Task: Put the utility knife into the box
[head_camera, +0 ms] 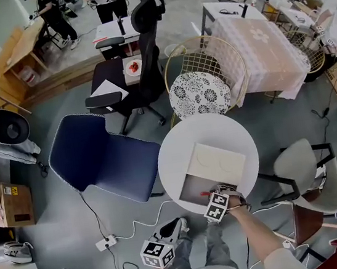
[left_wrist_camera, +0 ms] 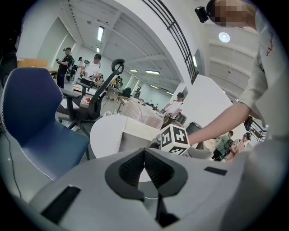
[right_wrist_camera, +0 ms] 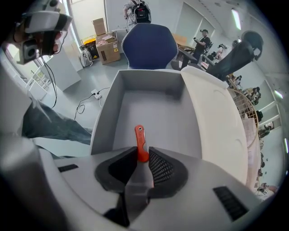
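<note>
My right gripper [right_wrist_camera: 142, 155] is clamped on the orange utility knife [right_wrist_camera: 140, 140], held over the floor of the open box [right_wrist_camera: 108, 117] at the surface's [head_camera: 176, 142] near edge; I judge only the release is left. My left gripper [left_wrist_camera: 144, 155] is closed and empty, off the surface. I can't tell whether the knife touches the box floor, and its gripped end is hidden.

Bright, even light; fisheye-warped edges

Open office: swivel chairs [head_camera: 145, 41], desks [head_camera: 22, 47].
</note>
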Demonstrator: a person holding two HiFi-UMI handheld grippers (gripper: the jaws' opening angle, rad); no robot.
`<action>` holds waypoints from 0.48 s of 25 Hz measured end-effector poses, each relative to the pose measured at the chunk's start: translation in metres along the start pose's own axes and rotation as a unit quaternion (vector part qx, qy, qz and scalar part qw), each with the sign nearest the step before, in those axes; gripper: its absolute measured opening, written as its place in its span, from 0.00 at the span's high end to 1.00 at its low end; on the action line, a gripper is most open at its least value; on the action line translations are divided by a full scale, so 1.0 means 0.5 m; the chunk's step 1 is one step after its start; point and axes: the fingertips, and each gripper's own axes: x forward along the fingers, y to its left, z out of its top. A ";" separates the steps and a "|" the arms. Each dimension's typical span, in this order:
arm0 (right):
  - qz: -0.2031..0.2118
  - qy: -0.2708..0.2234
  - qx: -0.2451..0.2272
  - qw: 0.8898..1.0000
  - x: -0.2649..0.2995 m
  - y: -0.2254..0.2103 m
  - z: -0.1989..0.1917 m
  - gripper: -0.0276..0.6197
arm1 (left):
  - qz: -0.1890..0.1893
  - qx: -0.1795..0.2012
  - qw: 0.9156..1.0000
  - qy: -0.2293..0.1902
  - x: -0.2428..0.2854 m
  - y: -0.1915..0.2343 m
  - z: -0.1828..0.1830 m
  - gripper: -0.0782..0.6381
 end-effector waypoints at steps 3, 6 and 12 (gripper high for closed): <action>0.000 -0.009 0.004 1.000 -0.001 0.000 -0.001 0.83 | -0.003 0.001 1.000 0.000 0.001 -0.005 0.000 0.87; -0.011 -0.007 -0.009 1.000 -0.002 -0.004 -0.001 0.82 | -0.004 0.002 1.000 0.001 -0.002 -0.007 -0.002 0.87; -0.032 -0.002 -0.048 0.998 -0.010 -0.004 -0.002 0.70 | -0.004 0.001 1.000 -0.002 -0.007 -0.011 0.000 0.87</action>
